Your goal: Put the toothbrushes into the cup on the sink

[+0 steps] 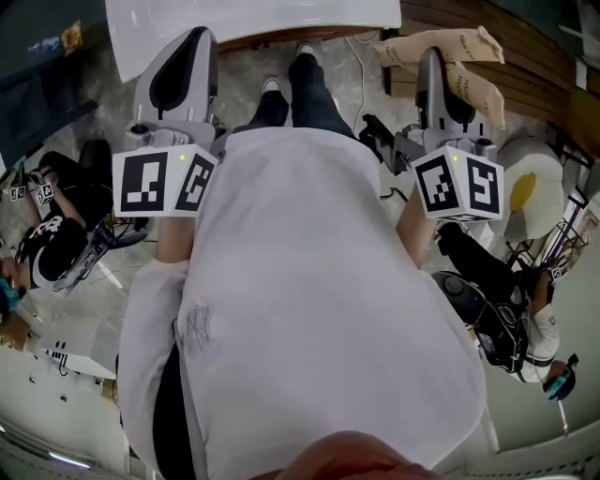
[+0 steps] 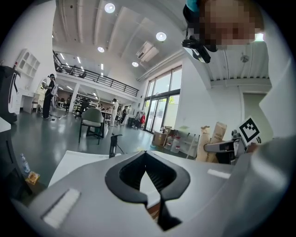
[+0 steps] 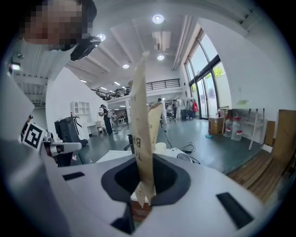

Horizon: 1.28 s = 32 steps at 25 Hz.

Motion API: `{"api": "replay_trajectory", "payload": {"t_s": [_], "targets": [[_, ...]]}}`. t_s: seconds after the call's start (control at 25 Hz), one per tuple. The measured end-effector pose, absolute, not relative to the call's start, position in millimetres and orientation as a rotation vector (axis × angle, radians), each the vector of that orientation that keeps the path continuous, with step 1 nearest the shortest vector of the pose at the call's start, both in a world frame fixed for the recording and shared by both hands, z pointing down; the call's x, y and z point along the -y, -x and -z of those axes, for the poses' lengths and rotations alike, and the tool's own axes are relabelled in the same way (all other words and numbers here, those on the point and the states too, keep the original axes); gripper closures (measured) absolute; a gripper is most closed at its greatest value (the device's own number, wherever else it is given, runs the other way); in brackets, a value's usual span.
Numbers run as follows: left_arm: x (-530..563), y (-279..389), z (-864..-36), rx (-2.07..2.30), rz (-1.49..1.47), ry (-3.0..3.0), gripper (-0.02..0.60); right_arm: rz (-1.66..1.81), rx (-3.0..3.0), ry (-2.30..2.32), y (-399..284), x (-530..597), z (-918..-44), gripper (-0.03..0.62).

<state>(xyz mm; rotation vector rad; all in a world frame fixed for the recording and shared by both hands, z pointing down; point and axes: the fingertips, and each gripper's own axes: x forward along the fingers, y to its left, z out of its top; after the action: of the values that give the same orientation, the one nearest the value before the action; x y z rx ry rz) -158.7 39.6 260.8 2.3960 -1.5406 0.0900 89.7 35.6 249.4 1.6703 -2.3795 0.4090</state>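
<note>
Firmly pinched in the right gripper (image 3: 145, 178), the toothbrushes (image 3: 141, 115) sit inside brown paper sleeves. They are clamped near their lower end, so the long part stands out past the jaws. That hold would likely let them be tipped end-first into a cup. In the head view two sleeves seem to fan out beyond the gripper, though the brushes themselves are hidden by the paper.

The left gripper (image 2: 146, 157) has its jaws closed tip to tip with nothing between them. It appears to be a spare hand carried level beside the person's body.

A white desk (image 1: 253, 23) lies ahead of the person's shoes (image 1: 286, 80), cut off by the top edge of the head view. On it, in the right gripper view, a small white cylinder (image 3: 160, 148) just beyond the sleeves may be the cup, but it is too small to tell. No sink can be made out in any view.

The person's white shirt (image 1: 300, 309) fills the middle of the head view and hides the floor below the hands. Two other people sit on the floor, one at the left (image 1: 47, 248) and one at the right (image 1: 511, 309), both only partly in frame.
</note>
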Motion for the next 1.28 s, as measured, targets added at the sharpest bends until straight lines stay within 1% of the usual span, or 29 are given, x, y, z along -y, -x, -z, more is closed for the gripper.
{"api": "replay_trajectory", "payload": {"t_s": [0.28, 0.44, 0.76, 1.0, 1.28], "targets": [[15, 146, -261, 1.599, -0.081, -2.351, 0.584, -0.398, 2.423, -1.608, -101, 35, -248, 0.553], [31, 135, -259, 1.635, -0.068, -2.339, 0.584, -0.391, 2.458, -1.569, -107, 58, -247, 0.553], [90, 96, -250, 1.693, -0.047, -2.335, 0.584, -0.374, 2.520, -1.508, -137, 127, -245, 0.553], [112, 78, -251, 1.734, -0.043, -2.316, 0.584, -0.366, 2.539, -1.475, -158, 155, -247, 0.553], [122, 71, -252, 1.741, -0.057, -2.312, 0.584, -0.378, 2.541, -1.472, -168, 168, -249, 0.553]]}}
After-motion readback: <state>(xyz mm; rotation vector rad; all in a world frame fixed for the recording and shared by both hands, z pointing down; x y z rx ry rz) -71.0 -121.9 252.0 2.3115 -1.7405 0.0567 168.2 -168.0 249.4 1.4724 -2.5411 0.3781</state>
